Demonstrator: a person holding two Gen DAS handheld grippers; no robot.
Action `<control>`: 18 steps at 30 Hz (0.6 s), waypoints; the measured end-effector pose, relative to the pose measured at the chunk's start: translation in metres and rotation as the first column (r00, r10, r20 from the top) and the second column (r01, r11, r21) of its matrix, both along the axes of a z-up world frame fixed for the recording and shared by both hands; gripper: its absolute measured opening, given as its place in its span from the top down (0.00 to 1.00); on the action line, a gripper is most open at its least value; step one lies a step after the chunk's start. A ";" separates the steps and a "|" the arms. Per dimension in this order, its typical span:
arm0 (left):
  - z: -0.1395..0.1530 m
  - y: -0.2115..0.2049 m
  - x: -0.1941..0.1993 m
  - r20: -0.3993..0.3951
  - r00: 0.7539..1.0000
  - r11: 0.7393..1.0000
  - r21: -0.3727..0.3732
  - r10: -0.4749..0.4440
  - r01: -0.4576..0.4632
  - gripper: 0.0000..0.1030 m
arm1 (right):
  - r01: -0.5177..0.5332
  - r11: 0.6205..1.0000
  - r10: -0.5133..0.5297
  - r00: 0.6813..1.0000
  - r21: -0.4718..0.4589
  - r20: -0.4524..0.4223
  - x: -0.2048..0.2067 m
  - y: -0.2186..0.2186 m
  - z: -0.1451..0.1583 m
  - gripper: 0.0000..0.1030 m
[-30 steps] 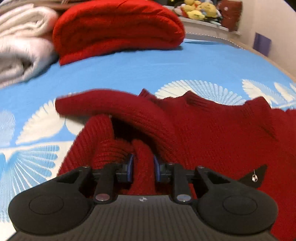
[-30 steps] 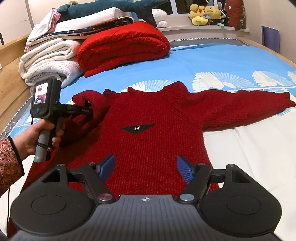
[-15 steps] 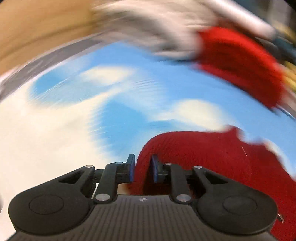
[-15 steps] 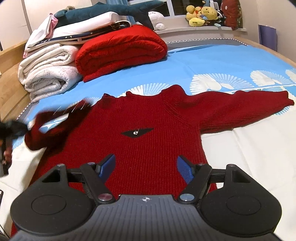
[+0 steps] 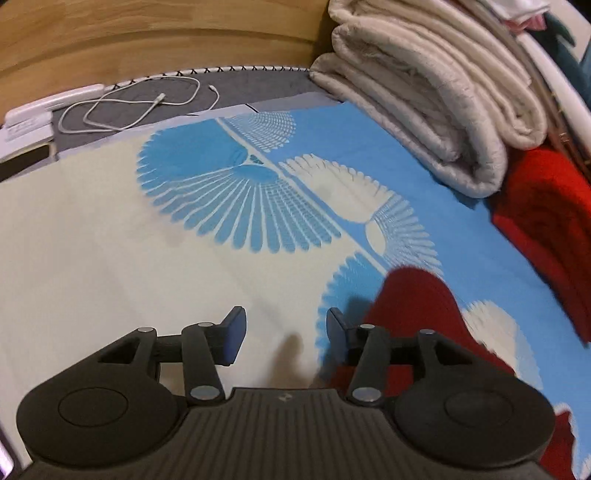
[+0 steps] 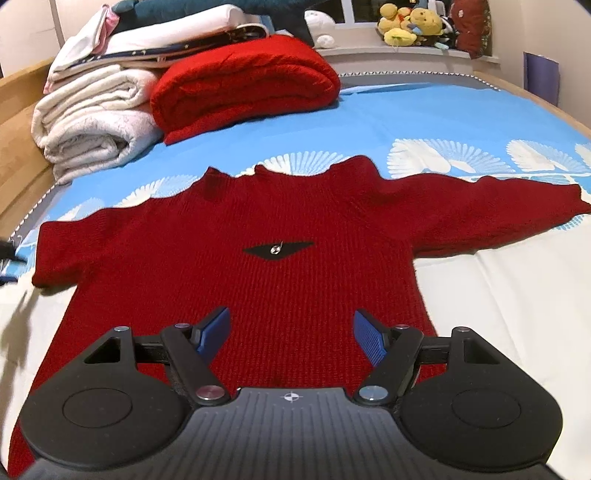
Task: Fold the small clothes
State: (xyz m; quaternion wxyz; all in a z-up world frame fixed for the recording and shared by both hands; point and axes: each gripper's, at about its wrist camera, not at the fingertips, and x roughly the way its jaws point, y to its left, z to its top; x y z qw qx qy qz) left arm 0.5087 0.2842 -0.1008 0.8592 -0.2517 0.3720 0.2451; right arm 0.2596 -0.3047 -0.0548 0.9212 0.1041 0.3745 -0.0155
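- Red knitted sweater (image 6: pixel 295 236) lies flat on the bed (image 6: pixel 424 118), sleeves spread.
- My left gripper (image 5: pixel 282 332) and right gripper (image 6: pixel 291 332) both gape, empty.
- Soft, floppy knit, I judge; pinch a cuff.

Bed: blue-and-cream fan-print sheet (image 6: pixel 424 122)
Headboard: light wood (image 5: pixel 155 40)
Window ledge: plush toys (image 6: pixel 410 26), possibly a dark window behind
Wall: pale (image 6: pixel 517 33)

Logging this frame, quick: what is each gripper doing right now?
Left gripper: open, holding nothing, beside the sweater sleeve.
Right gripper: open, empty, over the sweater.
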 end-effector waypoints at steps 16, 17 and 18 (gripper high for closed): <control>0.004 -0.231 -0.017 0.033 0.695 0.688 -0.113 -0.718 0.716 0.59 | -0.046 0.999 0.046 0.999 -0.017 0.002 0.002 0.012 0.001 0.27; 0.005 -0.249 -0.024 0.022 0.655 0.651 -0.097 -0.755 0.753 0.59 | -0.044 0.999 0.044 0.999 -0.019 0.007 0.000 0.012 0.002 0.27; 0.007 -0.263 -0.032 0.018 0.630 0.627 -0.067 -0.777 0.776 0.59 | -0.040 0.999 0.041 0.999 -0.019 0.010 -0.001 0.011 0.002 0.27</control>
